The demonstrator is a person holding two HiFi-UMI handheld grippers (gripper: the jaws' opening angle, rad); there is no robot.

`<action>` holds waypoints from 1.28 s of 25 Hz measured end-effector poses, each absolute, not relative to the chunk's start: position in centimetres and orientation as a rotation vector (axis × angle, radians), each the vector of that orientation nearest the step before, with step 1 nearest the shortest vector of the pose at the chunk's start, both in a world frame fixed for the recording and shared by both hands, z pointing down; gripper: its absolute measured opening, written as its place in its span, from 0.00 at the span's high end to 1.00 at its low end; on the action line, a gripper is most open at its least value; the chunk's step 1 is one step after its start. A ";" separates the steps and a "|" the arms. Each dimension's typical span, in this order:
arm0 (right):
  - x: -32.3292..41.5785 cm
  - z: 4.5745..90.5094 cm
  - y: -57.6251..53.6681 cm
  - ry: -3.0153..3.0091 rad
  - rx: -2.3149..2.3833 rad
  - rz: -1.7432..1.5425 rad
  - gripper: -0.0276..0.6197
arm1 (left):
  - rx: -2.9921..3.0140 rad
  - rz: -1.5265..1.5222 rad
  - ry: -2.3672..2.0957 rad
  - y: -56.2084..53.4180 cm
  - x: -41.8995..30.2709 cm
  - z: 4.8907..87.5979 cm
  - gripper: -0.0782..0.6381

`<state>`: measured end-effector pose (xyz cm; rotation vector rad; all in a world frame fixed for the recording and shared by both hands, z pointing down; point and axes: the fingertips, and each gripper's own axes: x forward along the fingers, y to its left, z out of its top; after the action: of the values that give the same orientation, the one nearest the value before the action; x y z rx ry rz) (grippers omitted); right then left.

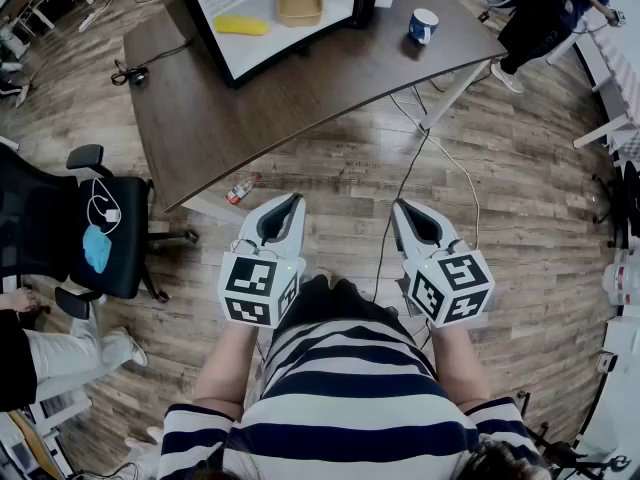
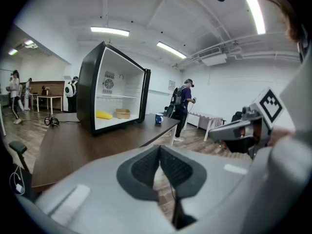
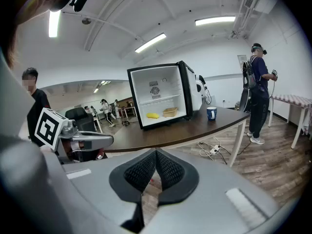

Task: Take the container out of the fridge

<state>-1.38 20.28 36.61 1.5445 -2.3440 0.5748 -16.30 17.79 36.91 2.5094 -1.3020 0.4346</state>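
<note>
The small black fridge (image 1: 200,18) stands open on the brown table (image 1: 330,78), far ahead of me. On its white floor sit a tan container (image 1: 300,4) and a yellow object (image 1: 241,25). The right gripper view shows the container (image 3: 170,112) right of the yellow object (image 3: 153,115); the left gripper view shows the container (image 2: 123,113) too. Both grippers hang low in front of my striped shirt, well short of the table. The left gripper (image 1: 292,201) is shut and empty, its pads (image 2: 146,167) meeting. The right gripper (image 1: 402,209) is shut and empty as well.
A blue mug (image 1: 423,25) stands on the table right of the fridge. A plastic bottle (image 1: 241,188) and a cable (image 1: 400,208) lie on the wood floor. A black office chair (image 1: 60,228) is at my left. A person (image 3: 257,96) stands beyond the table's right end.
</note>
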 end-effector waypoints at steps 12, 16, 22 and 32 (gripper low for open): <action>-4.3 37.4 17.2 -2.334 1.542 0.589 0.97 | 2.540 0.465 -1.311 14.7 -19.7 37.5 0.89; -4.5 37.7 16.4 -2.330 1.549 0.598 0.97 | 2.569 0.497 -1.297 13.5 -19.9 37.8 0.89; -3.8 38.2 14.7 -2.338 1.522 0.612 0.97 | 2.581 0.492 -1.313 11.8 -19.0 37.8 0.89; 0.1 38.3 9.9 -2.420 1.441 0.603 0.97 | 2.593 0.552 -1.365 7.8 -13.6 37.4 0.89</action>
<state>0.13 9.93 38.25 1.4413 -2.4196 0.6030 -13.59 7.79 37.41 2.5926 -1.3647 0.5523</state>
